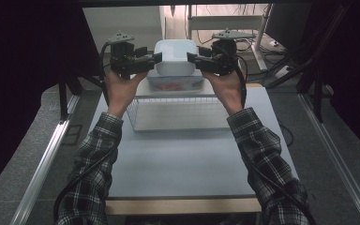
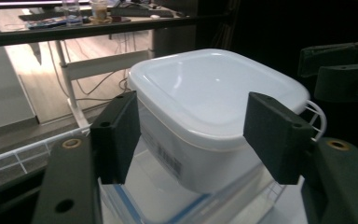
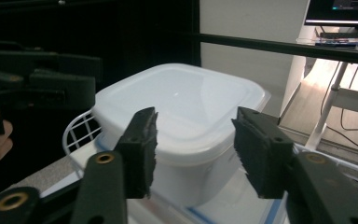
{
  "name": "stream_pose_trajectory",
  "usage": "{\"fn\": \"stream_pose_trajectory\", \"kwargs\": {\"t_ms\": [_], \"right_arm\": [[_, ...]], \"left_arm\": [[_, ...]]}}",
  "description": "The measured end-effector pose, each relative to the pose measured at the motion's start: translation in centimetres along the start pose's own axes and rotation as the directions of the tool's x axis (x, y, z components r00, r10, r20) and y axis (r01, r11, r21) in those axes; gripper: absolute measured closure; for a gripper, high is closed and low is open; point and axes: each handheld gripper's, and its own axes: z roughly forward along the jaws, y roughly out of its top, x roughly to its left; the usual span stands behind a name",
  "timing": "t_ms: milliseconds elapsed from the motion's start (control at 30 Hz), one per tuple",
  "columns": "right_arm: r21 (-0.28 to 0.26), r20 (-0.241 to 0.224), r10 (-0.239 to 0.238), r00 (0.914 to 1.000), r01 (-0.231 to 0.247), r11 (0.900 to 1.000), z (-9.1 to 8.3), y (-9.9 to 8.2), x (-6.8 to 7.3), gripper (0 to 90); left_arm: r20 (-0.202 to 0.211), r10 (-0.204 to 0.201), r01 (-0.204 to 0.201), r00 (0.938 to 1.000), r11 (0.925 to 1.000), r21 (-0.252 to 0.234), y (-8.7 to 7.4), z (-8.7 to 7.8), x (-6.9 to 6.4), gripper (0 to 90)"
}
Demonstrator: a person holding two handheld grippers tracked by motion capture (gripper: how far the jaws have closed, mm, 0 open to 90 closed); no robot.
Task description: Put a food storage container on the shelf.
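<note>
My left gripper (image 1: pixel 155 58) and right gripper (image 1: pixel 191 58) flank white tub (image 1: pixel 175 55), stacked on lidded box (image 1: pixel 175 83) atop wire rack (image 1: pixel 178 112). Jaws open (no contact yet). Close evenly under rim, lift level.

Looks like a lab / recording rig set up in an office-type room. Plain grey table (image 1: pixel 187 159) on a metal frame w/ rails (image 1: pixel 42 164) along both sides, black curtains (image 1: pixel 23 70) closing it in left & right. Behind: a desk (image 2: pixel 107 25) w/ bottles and clutter, a monitor (image 3: pixel 342 11), loose cables (image 2: pixel 98 86) on a wood-look floor (image 2: pixel 37 70), white wall panel (image 3: pixel 249 51). No home furniture, no kitchen fittings.
</note>
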Motion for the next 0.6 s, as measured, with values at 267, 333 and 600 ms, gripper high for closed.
{"fn": "stream_pose_trajectory", "kwargs": {"t_ms": [267,333,600], "right_arm": [[0.082,-0.076,-0.076,0.9942,0.082,0.9932,-0.7,-2.2,1.7,87.7],[0.104,-0.074,-0.080,0.9940,0.088,0.9907,-0.1,-2.5,1.7,88.7],[0.107,-0.059,-0.058,0.9966,0.064,0.9922,0.9,-2.6,1.0,88.7]], "left_arm": [[0.093,0.021,-0.026,0.9954,0.9985,0.049,-2.3,-1.0,-1.0,78.5],[0.105,0.029,-0.036,0.9941,0.9971,0.067,-2.5,-0.5,-1.1,81.9],[0.093,0.027,-0.034,0.9953,0.9963,0.079,-2.3,0.9,-1.0,81.6]]}}
